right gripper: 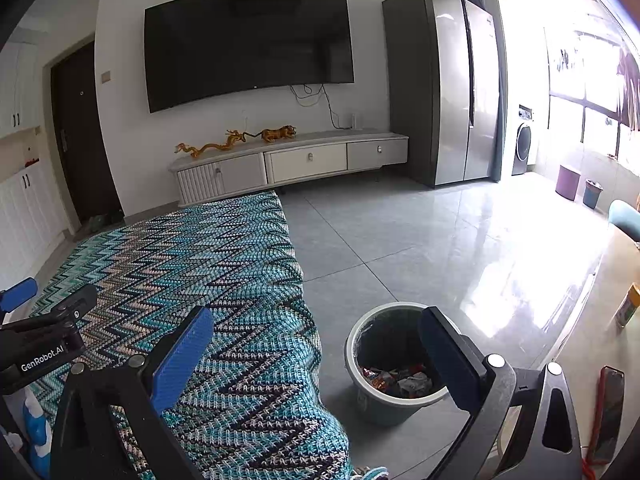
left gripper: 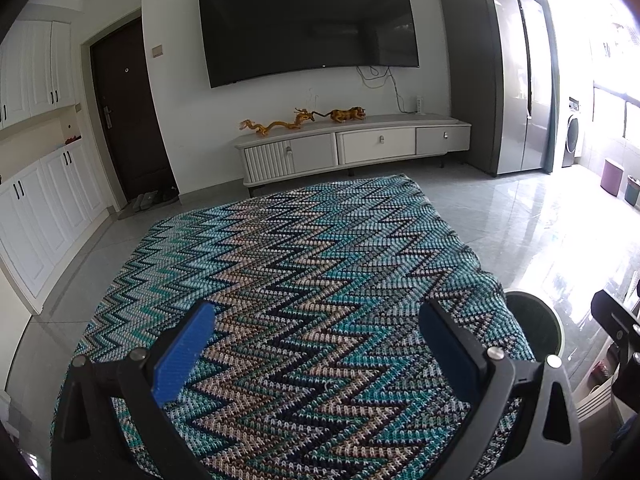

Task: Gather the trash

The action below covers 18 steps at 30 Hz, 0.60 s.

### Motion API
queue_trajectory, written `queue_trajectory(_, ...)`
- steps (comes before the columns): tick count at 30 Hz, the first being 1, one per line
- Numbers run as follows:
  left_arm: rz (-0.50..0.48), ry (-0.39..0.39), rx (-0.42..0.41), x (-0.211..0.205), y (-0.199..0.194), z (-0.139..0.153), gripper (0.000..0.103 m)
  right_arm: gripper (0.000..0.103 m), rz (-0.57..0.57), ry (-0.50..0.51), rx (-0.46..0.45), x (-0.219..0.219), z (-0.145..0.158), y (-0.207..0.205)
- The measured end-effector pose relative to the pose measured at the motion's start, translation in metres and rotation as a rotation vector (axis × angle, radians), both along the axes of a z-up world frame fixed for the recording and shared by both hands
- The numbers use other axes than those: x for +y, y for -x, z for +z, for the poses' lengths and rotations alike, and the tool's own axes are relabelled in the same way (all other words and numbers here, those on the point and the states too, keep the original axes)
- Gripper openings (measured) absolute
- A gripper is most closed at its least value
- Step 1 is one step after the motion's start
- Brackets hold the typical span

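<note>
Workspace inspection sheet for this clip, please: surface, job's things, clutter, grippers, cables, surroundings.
Surface: zigzag knitted cloth, bare of trash.
Job's things: bin on the floor beside the cloth, wrappers inside.
Clutter: nothing seen on the cloth.
Grippers: left gripper open, empty, above the cloth; right gripper open, empty, near the bin.
Cables: wires hang under the television.
Surroundings: cabinet, fridge, tiled floor.

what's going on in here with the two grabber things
A person holds a two-finger gripper in each hand above a zigzag blanket. The left gripper and the right gripper are both open and hold nothing. A trash bin on the floor beside the blanket already has wrappers in it.
</note>
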State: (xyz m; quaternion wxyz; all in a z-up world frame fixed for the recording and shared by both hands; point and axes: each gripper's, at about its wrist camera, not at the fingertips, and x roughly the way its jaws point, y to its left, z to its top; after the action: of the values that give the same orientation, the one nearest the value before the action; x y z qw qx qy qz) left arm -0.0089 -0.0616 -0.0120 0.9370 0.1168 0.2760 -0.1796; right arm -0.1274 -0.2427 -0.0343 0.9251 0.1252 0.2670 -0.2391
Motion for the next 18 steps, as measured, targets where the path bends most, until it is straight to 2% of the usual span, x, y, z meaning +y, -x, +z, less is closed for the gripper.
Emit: queue_trajectory(18, 0.015, -0.010, 0.007, -0.0009, -0.0010, -0.0023, 0.103, 0.103, -0.012, 0.048, 0.060, 0.0068, 0.0000, -0.0070)
